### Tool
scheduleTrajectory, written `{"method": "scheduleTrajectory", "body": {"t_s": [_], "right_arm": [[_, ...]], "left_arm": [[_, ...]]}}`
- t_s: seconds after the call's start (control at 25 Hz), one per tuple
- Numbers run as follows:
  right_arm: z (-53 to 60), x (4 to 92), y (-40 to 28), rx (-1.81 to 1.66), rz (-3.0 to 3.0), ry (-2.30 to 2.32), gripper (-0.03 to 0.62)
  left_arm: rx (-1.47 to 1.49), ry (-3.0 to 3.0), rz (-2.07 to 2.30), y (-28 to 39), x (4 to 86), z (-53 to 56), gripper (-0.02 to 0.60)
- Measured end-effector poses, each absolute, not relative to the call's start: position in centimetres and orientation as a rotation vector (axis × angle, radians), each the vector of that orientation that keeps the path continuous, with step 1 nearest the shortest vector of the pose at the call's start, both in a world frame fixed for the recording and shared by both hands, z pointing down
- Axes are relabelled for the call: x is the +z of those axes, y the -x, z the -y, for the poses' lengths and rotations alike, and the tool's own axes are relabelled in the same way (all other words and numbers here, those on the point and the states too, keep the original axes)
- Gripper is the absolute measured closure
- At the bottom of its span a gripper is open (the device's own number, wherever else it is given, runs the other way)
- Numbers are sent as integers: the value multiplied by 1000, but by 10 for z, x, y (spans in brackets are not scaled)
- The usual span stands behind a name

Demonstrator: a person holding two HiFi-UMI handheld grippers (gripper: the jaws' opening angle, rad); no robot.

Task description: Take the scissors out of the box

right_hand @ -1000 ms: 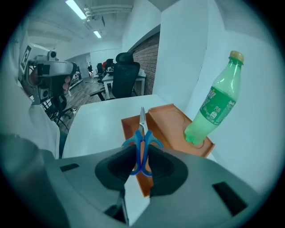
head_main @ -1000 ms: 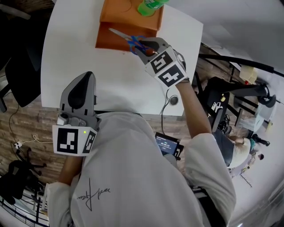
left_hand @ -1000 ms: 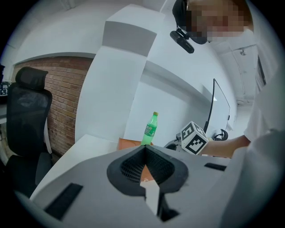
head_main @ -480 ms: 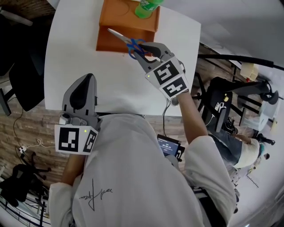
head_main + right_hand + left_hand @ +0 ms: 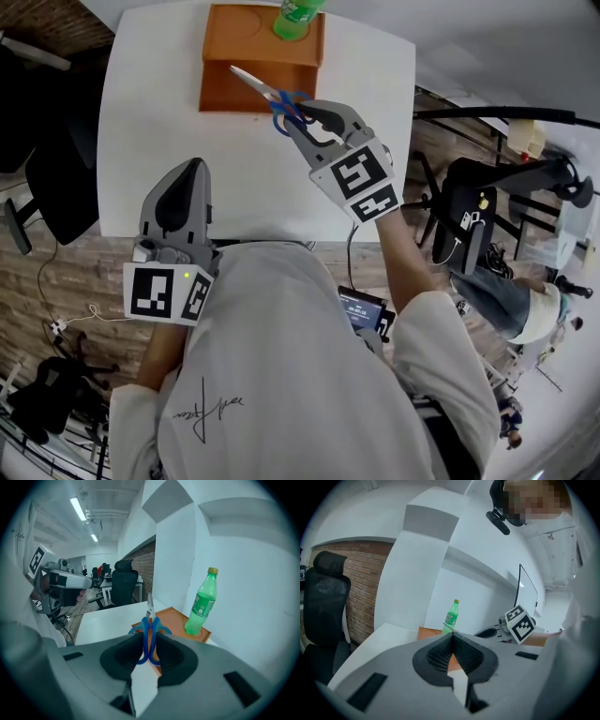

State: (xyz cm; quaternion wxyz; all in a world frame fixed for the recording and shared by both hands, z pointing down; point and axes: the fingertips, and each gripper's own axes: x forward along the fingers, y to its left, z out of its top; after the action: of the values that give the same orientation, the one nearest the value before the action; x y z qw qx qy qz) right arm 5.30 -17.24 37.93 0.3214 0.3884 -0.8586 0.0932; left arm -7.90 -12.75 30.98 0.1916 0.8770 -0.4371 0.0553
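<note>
Gripping the scissors (image 5: 267, 94) by their blue handles, the right tool (image 5: 296, 119) holds them above the box's (image 5: 246, 37) near wall, blades pointing straight ahead of its tips, while the left tool (image 5: 186, 171), clamped empty, sits well behind.

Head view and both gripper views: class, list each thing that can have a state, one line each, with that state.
scissors: blades closed, held in the air by the blue handles
right claw: shut on the scissors
left claw: shut, empty
box: open top, resting on the table
bottle: upright, cap on, standing in the box
</note>
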Motion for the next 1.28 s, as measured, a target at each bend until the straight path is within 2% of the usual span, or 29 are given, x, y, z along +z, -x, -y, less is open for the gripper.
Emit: {"method": "scheduleTrajectory", "body": {"t_s": [1.28], "right_arm": [[85,291,-78,169,2430,-1365,498]], "left_arm": [[47,-2537,1226,47,282,76,575]]}}
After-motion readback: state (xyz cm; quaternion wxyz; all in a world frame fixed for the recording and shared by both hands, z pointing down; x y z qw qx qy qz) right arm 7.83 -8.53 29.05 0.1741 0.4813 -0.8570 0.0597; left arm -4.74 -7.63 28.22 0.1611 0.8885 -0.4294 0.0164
